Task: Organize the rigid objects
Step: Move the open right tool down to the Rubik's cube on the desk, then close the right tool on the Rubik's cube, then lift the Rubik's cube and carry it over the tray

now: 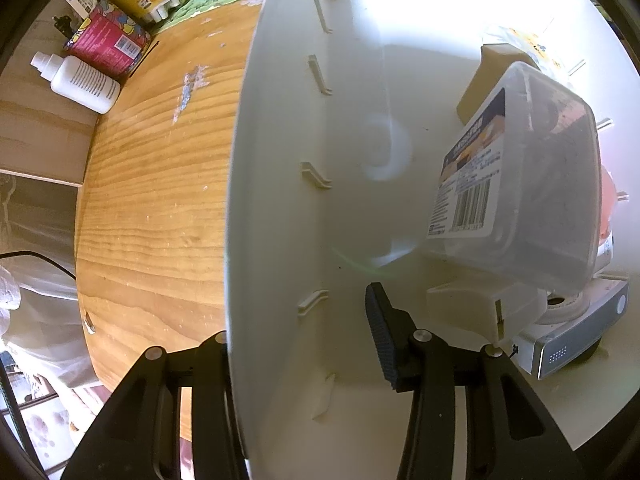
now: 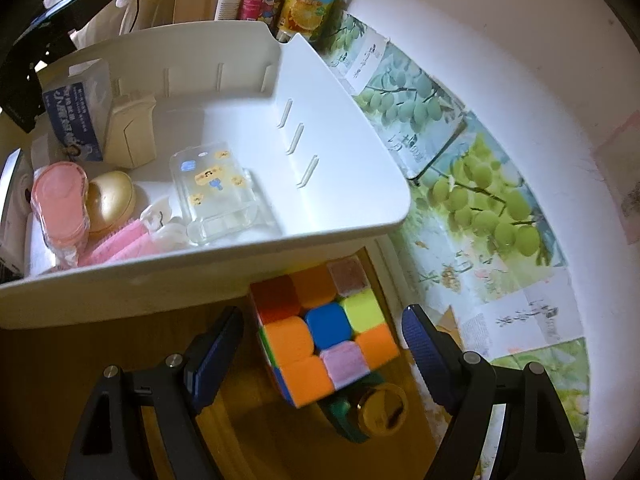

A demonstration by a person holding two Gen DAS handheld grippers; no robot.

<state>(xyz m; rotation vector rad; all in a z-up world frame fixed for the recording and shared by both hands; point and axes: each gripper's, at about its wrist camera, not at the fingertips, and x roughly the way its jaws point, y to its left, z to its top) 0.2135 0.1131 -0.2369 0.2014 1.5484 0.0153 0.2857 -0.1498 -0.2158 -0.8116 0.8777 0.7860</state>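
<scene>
A scrambled colour cube (image 2: 324, 332) lies on the wooden table (image 2: 120, 340) just in front of the white bin's near wall (image 2: 160, 292). My right gripper (image 2: 324, 310) hangs over it, open, and both pads stand clear of its sides. The bin holds a clear sticker case (image 2: 216, 192), a pink round case (image 2: 60, 200), a gold egg-shaped item (image 2: 110, 200) and a blue-labelled box (image 2: 76, 120). My left gripper (image 1: 296, 312) points straight down and straddles the bin's side wall (image 1: 280, 200), clamped on it. One finger is inside and the other is hidden behind the wall.
A gold-lidded jar (image 2: 380, 408) and a teal item (image 2: 340, 412) sit right behind the cube. Bottles and a juice carton (image 2: 306, 4) stand beyond the bin. Grape-print sheets (image 2: 480, 200) cover the table's right side. A white bottle (image 1: 80, 80) lies outside the bin.
</scene>
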